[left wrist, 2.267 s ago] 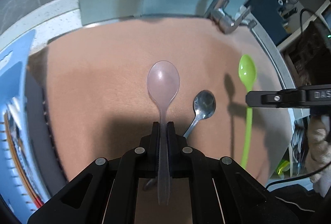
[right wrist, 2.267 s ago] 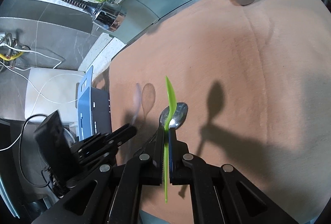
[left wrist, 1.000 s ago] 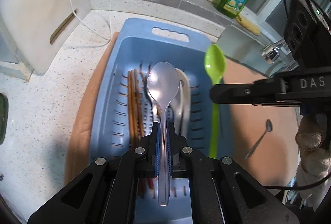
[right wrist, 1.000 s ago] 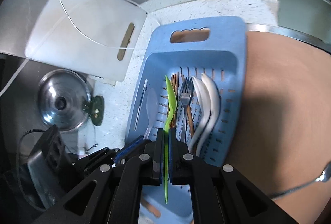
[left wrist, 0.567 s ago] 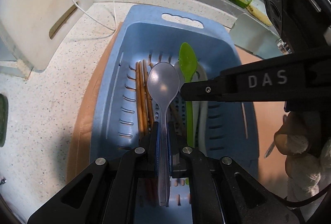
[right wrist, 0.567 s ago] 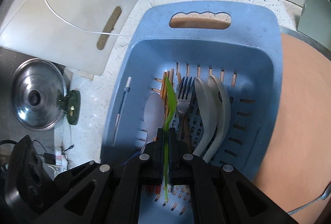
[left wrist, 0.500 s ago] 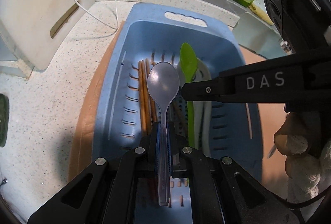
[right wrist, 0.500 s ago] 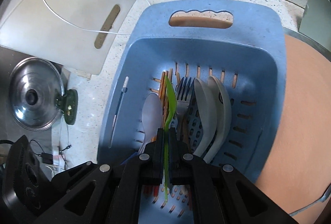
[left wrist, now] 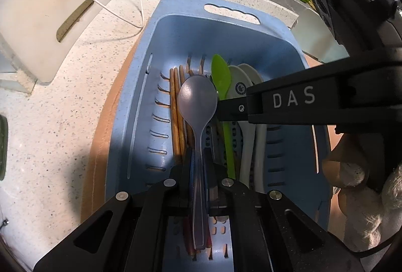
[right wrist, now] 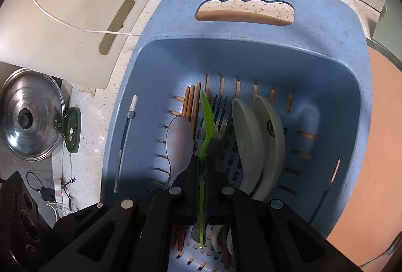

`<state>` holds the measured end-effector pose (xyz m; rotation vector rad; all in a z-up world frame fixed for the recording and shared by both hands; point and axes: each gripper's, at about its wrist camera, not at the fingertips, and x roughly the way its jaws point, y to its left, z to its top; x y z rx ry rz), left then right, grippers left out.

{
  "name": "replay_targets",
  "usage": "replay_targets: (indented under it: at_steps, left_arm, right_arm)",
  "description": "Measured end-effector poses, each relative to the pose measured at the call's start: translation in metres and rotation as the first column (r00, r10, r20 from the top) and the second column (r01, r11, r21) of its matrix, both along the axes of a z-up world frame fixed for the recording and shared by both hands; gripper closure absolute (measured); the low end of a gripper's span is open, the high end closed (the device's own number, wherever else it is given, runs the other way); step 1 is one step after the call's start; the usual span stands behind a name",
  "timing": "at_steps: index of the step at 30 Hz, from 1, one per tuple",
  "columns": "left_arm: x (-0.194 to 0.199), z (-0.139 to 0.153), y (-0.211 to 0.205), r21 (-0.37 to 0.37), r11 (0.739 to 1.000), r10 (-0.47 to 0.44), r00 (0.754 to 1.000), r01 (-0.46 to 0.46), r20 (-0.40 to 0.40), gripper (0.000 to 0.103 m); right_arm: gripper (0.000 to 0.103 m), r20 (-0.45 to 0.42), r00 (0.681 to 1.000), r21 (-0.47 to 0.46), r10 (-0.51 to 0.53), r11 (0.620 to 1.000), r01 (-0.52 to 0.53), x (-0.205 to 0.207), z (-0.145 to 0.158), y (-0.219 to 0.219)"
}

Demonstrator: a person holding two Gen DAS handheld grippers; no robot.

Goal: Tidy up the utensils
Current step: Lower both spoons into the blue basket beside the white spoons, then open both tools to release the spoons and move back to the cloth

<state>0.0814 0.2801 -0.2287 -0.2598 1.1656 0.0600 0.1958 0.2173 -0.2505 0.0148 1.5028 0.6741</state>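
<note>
We hold two spoons over the blue basket (right wrist: pixel 346 28) so we can drop them in with the other eating things. Our left tool (left wrist: pixel 198 166) is pinched tight on the thin handle of the clear spoon (left wrist: pixel 198 102). Our right tool (right wrist: pixel 201 171) is pinched tight on the skinny green spoon (right wrist: pixel 207 118). Both tools point down into the basket, and both spoons hang just above its floor, side by side, with their round ends pointing the same way as the things already there.

The basket is hard blue plastic with little slots in the bottom and a cut-out handle at the far end. Inside lie brown wooden chopsticks (right wrist: pixel 191 101), a shiny metal fork (right wrist: pixel 222 111) and two smooth white spoons (right wrist: pixel 258 136) with deep bowls. The basket sits on a speckled stone tabletop (left wrist: pixel 62 121), partly on a soft orange mat (right wrist: pixel 382 146).

We think letting go comes next.
</note>
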Motion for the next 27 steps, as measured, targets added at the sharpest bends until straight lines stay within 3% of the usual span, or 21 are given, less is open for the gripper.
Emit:
replay_targets:
  at_steps: [16, 21, 27]
  left_arm:
    - [0.015, -0.007, -0.004, 0.005, 1.0, -0.002, 1.0, 0.003, -0.028, 0.097]
    - [0.015, -0.007, -0.005, 0.004, 1.0, 0.004, 1.0, -0.004, -0.031, 0.097]
    - [0.012, -0.005, -0.005, 0.003, 1.0, 0.01, 1.0, -0.01, -0.027, 0.093]
  right_arm:
    - [0.098, -0.022, 1.0, -0.006, 0.006, 1.0, -0.006, 0.004, -0.001, -0.001]
    - [0.084, -0.02, 1.0, 0.014, 0.021, 1.0, -0.02, 0.002, 0.003, -0.002]
    - [0.08, 0.005, 1.0, 0.021, 0.02, 1.0, -0.02, 0.001, 0.012, -0.006]
